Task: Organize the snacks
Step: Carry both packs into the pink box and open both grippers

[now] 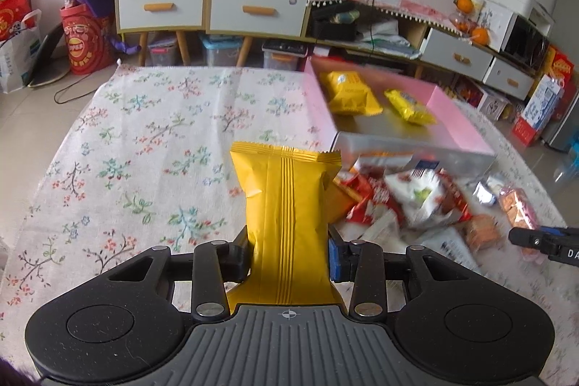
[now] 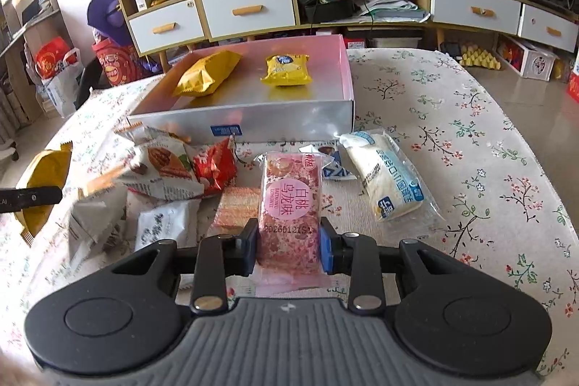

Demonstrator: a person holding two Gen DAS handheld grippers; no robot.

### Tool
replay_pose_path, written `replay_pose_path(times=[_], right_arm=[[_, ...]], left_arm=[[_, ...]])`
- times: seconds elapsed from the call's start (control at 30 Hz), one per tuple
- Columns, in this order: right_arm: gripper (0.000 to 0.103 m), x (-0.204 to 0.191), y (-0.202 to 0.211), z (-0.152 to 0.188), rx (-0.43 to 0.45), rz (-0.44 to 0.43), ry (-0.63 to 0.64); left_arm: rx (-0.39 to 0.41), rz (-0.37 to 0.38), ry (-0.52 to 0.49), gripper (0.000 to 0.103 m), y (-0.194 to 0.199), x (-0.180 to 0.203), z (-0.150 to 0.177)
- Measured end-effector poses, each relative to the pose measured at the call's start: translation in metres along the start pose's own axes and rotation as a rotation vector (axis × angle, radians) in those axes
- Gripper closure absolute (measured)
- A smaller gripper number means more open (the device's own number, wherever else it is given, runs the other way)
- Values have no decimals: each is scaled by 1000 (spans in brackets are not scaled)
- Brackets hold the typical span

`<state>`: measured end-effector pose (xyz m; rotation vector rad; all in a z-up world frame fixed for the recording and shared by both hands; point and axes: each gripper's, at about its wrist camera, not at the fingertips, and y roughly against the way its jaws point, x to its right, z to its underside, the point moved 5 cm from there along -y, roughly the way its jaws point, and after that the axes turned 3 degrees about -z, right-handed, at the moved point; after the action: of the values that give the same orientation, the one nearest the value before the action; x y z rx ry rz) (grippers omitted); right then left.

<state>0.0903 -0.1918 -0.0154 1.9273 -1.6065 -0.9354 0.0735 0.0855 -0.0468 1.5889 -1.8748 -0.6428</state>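
My left gripper (image 1: 289,257) is shut on a yellow snack packet (image 1: 286,198), held upright above the floral tablecloth; the same yellow packet (image 2: 43,183) shows at the left edge of the right wrist view. My right gripper (image 2: 289,250) is shut on a pink snack bar packet (image 2: 291,201) with a round pink label. An open pink and silver box (image 2: 282,118) lies beyond the snack pile and holds two yellow packets (image 2: 208,73) (image 2: 287,69). In the left wrist view that box (image 1: 416,151) is at the upper right. The right gripper's finger (image 1: 542,239) pokes in at the right edge.
Several loose snacks lie in a pile (image 2: 170,176) in front of the box, with a long white and blue packet (image 2: 391,181) to the right. The tablecloth (image 1: 144,132) covers the table. Shelves and drawers (image 2: 246,9) stand behind the table.
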Motion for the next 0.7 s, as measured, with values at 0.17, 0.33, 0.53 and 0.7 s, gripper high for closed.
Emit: replay_pose_path(times=[0.17,0.33,0.53,0.7], right_arm=[[73,-6,6,-24,28,-29,-23],[73,-15,5,-59,73,-37,-15],[73,-13,-19,-91,81,-38,-34],[73,10,-42,-106,47,-23,-116]], left_arm=[[34,32,16,67,4,19,-23],[64,71,22,67,-1,46,-44],[52,114,30,67,-27,74,-71],[35,146,5,67,-60,99,-89]])
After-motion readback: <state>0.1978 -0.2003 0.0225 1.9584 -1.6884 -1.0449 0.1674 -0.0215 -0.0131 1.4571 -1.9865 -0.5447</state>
